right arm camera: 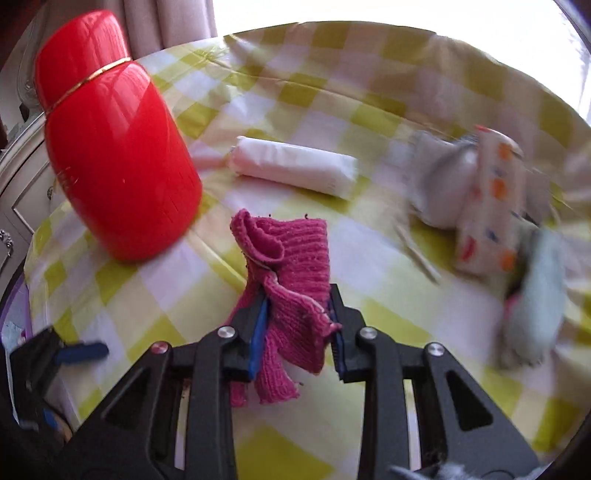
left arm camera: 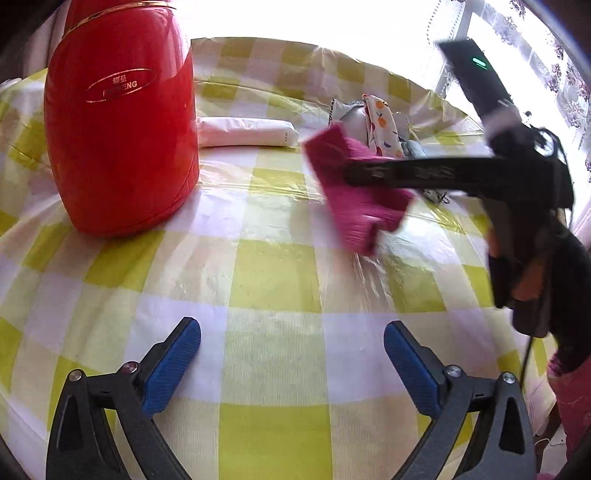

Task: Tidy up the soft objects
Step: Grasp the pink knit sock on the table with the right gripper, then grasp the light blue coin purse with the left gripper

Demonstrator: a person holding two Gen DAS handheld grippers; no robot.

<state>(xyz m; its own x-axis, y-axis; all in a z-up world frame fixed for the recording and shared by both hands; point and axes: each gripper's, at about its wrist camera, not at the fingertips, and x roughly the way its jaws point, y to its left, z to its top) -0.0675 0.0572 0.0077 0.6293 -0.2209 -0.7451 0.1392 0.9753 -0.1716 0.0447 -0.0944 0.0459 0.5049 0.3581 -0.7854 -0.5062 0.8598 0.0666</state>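
Carrying the magenta knit cloth (right arm camera: 291, 295) clamped in our right gripper (right arm camera: 299, 321), we should lower it gently mid-frame while our left gripper (left arm camera: 291, 354) waits wide

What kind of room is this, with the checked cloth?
Probably a home dining area: a round table under a plastic-covered yellow checked tablecloth, a big red thermos flask, curtains, and a bright window with flowered lace.

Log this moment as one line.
left gripper open, empty | right gripper shut on magenta knit cloth, lifted | cloth pile on table
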